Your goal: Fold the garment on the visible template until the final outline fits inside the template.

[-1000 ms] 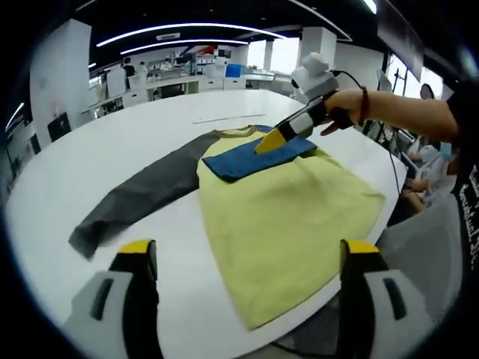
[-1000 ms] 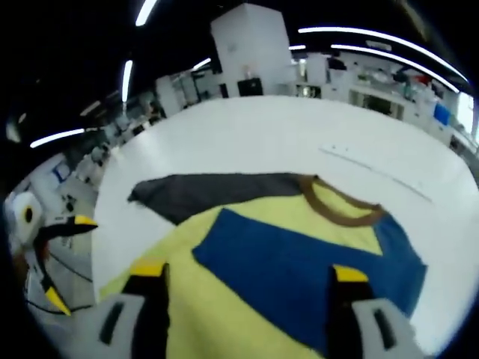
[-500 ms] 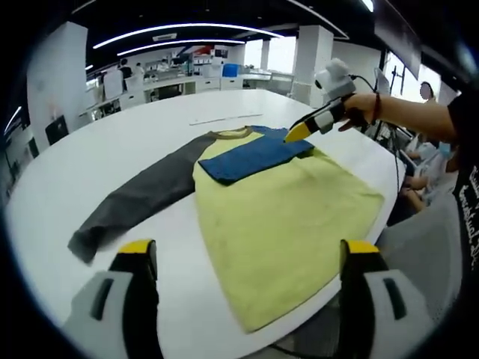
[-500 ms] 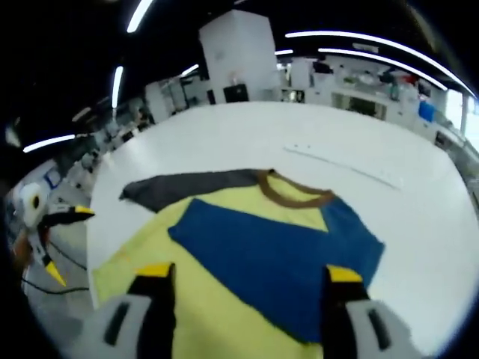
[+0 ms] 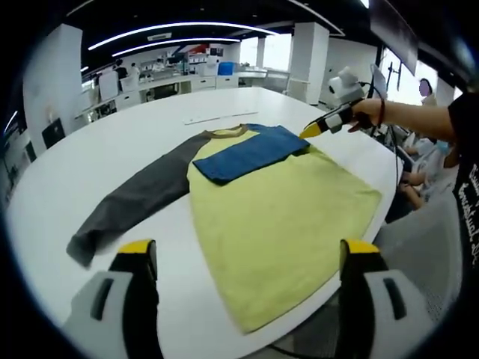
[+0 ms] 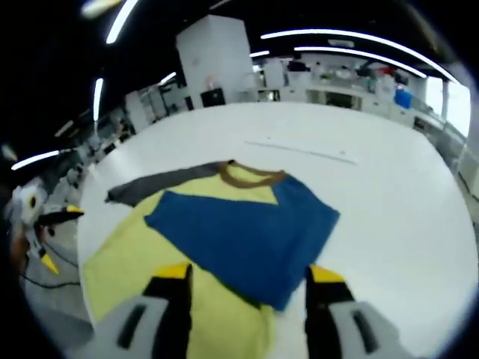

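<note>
In the left gripper view we see our left gripper low above the near edge of the white table, its jaws released and wide apart, holding nothing. Our right gripper is held out by a hand above the far side of the garment; whether its jaws are apart we cannot tell there. In the right gripper view its jaws stand released above the blue sleeve, which lies folded across the yellow body. The grey sleeve lies stretched out on the table. We can read no writing.
</note>
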A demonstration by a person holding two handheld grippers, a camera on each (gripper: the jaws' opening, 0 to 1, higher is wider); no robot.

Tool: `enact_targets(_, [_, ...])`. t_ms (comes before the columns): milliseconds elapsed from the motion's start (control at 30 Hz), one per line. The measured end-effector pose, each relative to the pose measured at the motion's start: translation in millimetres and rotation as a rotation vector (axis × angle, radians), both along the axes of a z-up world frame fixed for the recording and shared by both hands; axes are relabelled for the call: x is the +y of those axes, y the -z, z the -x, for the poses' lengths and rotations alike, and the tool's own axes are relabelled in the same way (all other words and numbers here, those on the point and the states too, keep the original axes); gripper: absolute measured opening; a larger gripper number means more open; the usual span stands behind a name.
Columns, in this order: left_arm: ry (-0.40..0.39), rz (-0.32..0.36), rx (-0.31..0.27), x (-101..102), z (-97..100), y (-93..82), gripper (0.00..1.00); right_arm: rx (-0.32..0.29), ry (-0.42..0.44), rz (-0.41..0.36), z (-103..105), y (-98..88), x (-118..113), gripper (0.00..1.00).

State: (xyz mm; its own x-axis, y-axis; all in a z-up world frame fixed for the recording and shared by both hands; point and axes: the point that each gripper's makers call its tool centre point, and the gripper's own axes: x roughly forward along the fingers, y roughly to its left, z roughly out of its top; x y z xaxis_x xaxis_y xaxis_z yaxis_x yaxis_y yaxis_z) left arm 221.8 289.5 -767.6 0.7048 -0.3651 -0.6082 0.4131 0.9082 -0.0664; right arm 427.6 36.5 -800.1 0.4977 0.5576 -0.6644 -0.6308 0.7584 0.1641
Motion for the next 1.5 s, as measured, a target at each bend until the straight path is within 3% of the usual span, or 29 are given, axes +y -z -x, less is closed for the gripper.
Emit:
enact_targets(300, [-0.005, -0.007, -0.006, 1.8, -1.3, -0.6, 0.99, -0.004, 0.033, 0.022, -0.7, 9.3, -24.6, 0.32])
enact_targets(400, [-0.008, -0.007, -0.006, 1.3, -0.9, -0.7, 0.99, 0.010, 0.033, 0.038, 7.7, 13.1, -28.3, 0.26])
enact_targets(633, [-0.015, -0.009, 0.002, 1.7, 1.2, 1.7, 0.99, 0.028, 0.038, 0.051, 9.8, 25.8, -34.4, 0.16])
enact_targets(1033, [-0.016, -0.014, 0.006, 2.1, 0.2, 2.9, 0.99, 0.067, 0.089, 0.002, 6.7, 43.5, -30.4, 0.02])
enact_targets(1200, [-0.018, -0.015, 0.007, 1.8, 0.5, 2.7, 0.99, 0.060, 0.112, -0.017, 4.2, 43.5, -29.5, 0.00])
enact_targets(1500, [-0.021, -0.022, 0.011, 3.7, 1.7, 4.4, 0.99, 0.035, 0.116, 0.017, 5.0, 39.8, -35.1, 0.00])
